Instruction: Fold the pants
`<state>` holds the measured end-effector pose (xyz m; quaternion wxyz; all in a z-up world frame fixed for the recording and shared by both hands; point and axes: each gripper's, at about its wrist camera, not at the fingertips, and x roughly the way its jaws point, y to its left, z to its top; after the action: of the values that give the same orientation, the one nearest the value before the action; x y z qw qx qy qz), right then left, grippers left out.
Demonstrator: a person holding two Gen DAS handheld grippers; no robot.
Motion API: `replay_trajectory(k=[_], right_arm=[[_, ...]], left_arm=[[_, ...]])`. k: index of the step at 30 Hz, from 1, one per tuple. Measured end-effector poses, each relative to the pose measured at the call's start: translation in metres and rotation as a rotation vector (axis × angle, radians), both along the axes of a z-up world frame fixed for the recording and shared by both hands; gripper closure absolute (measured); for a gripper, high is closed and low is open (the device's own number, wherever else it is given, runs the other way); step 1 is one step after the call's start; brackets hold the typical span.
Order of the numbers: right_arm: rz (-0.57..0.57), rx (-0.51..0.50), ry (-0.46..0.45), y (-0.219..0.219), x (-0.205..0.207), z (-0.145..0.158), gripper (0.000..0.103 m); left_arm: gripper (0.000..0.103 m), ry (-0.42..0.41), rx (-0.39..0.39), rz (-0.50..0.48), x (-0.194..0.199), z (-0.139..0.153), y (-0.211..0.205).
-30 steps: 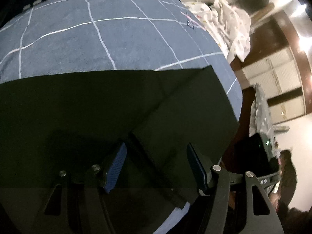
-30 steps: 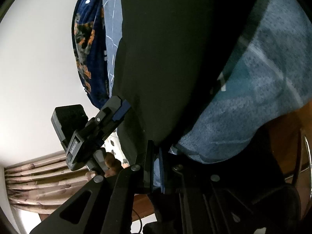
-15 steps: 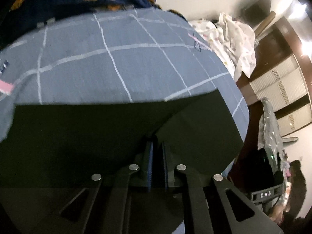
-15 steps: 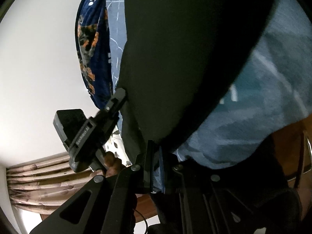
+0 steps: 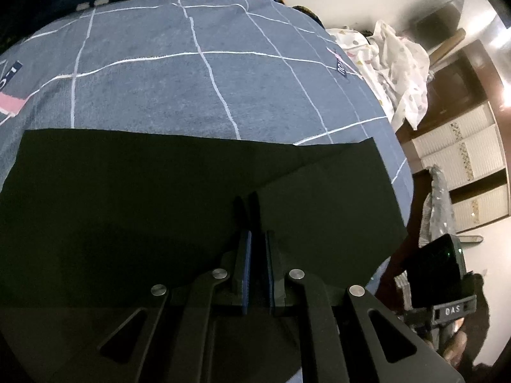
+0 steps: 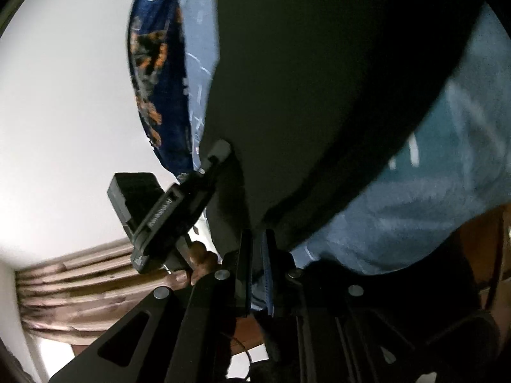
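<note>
Pants (image 5: 134, 210) lie flat on the blue grid-checked bedcover (image 5: 198, 73), dark fabric filling the lower half of our left wrist view from 9 o'clock round to 3 o'clock, far edge running straight across the middle. We see a diagonal fold line climbing from the left gripper (image 5: 257, 242) toward 2 o'clock, so one layer sits over another there. Left gripper's jaws are together, pinching a ridge of the pants fabric that stands up just ahead of the blue pads (image 5: 246, 268) at 12 o'clock from them. In that view the right gripper's camera block shows at 4 o'clock, off the bed edge, with part of a hand below it. From our right wrist view the pants (image 6: 319, 79) run from the right gripper (image 6: 255, 271) up toward 12 and 1 o'clock, frame blurred. Right gripper's jaws are nearly together and clamped on the near edge of the pants, with bedcover (image 6: 431, 198) fabric also showing between the pads; we cannot tell how much of each is caught. Left gripper (image 6: 220, 153) appears at 10 o'clock from it, tips on the pants' edge, a hand (image 6: 194, 261) behind it. Patterned navy blanket (image 6: 153, 73) sits at the bed's far side; white spotted cloth (image 5: 399, 73) is piled at 2 o'clock in the left view.
</note>
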<state>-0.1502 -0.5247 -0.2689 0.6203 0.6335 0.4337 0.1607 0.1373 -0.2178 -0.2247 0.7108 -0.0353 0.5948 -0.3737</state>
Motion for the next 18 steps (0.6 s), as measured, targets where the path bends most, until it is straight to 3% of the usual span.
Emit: replay_trajectory(k=[6, 8, 10, 18], right_arm=[[-0.026, -0.012, 0.023, -0.006, -0.002, -0.008, 0.092], [-0.046, -0.033, 0.048, -0.01, -0.003, -0.009, 0.08], [-0.082, -0.024, 0.057, -0.013, -0.005, -0.01, 0.075], [-0.147, -0.074, 0.105, -0.008, -0.003, 0.0, 0.069]], left_arm=[[0.091, 0.05, -0.024, -0.019, -0.009, -0.002, 0.012], [0.086, 0.076, -0.021, -0.02, -0.01, -0.006, 0.014], [0.086, 0.098, -0.043, -0.014, -0.01, -0.009, 0.016], [0.085, 0.159, -0.09, -0.014, -0.015, -0.014, 0.023]])
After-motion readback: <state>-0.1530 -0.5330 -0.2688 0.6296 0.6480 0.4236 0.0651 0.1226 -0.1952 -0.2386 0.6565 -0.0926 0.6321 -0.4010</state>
